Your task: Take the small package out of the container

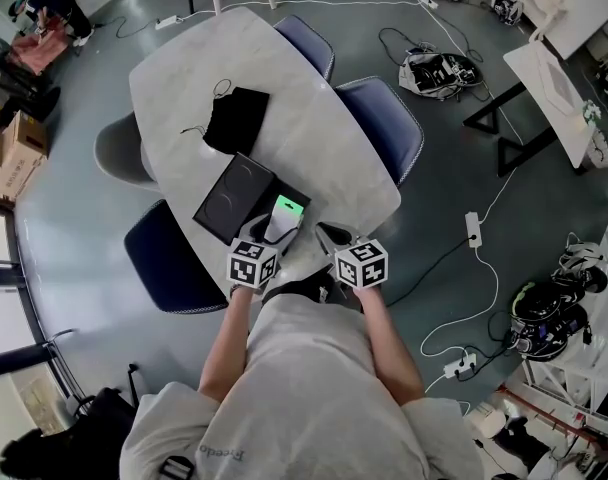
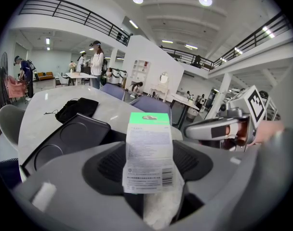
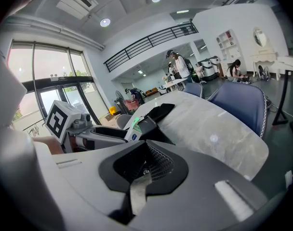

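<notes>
The small package (image 2: 149, 150) stands upright, pinched between the jaws of the left tongs (image 1: 271, 234). It is a slim clear pouch of white material (grainy or fibrous, hard to tell). A white paper label covers its face with fine print and a barcode, under a bright green band at the top. Its lower end sits down between the jaws, and the green top rises above them. The container (image 2: 64, 141), a flat black case with round recesses in its visible panel, lies open on the desk (image 1: 184, 78) just beyond the left tongs, to their left.
</notes>
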A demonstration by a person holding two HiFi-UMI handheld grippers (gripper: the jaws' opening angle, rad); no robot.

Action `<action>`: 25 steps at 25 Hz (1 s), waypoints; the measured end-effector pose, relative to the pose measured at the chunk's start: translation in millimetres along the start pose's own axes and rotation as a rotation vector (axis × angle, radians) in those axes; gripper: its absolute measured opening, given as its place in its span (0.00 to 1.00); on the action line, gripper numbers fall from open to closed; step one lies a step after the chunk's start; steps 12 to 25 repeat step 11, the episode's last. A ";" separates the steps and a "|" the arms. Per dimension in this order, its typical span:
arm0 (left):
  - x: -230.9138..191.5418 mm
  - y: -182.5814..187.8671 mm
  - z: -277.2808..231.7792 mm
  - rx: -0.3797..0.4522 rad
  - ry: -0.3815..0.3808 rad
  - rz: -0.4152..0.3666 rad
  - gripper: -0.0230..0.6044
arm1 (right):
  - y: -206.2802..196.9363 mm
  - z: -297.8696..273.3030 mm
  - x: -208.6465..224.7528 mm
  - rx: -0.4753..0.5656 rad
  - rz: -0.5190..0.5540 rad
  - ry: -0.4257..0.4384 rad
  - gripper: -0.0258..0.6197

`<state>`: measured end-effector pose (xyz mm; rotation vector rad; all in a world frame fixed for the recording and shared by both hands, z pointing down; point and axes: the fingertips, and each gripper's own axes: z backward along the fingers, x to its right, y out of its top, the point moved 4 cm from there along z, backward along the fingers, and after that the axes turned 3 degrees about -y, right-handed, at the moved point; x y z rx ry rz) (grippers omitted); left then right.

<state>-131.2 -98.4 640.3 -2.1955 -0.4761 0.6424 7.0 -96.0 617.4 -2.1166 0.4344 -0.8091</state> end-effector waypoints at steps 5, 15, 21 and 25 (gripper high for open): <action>1.7 2.4 0.8 -0.003 0.002 -0.004 0.59 | 1.9 0.8 -0.8 -0.004 0.006 0.004 0.04; 0.1 2.1 -2.3 -0.008 0.005 -0.007 0.59 | 0.9 -2.0 1.2 -0.010 0.011 0.009 0.04; 0.1 2.1 -2.3 -0.008 0.005 -0.007 0.59 | 0.9 -2.0 1.2 -0.010 0.011 0.009 0.04; 0.1 2.1 -2.3 -0.008 0.005 -0.007 0.59 | 0.9 -2.0 1.2 -0.010 0.011 0.009 0.04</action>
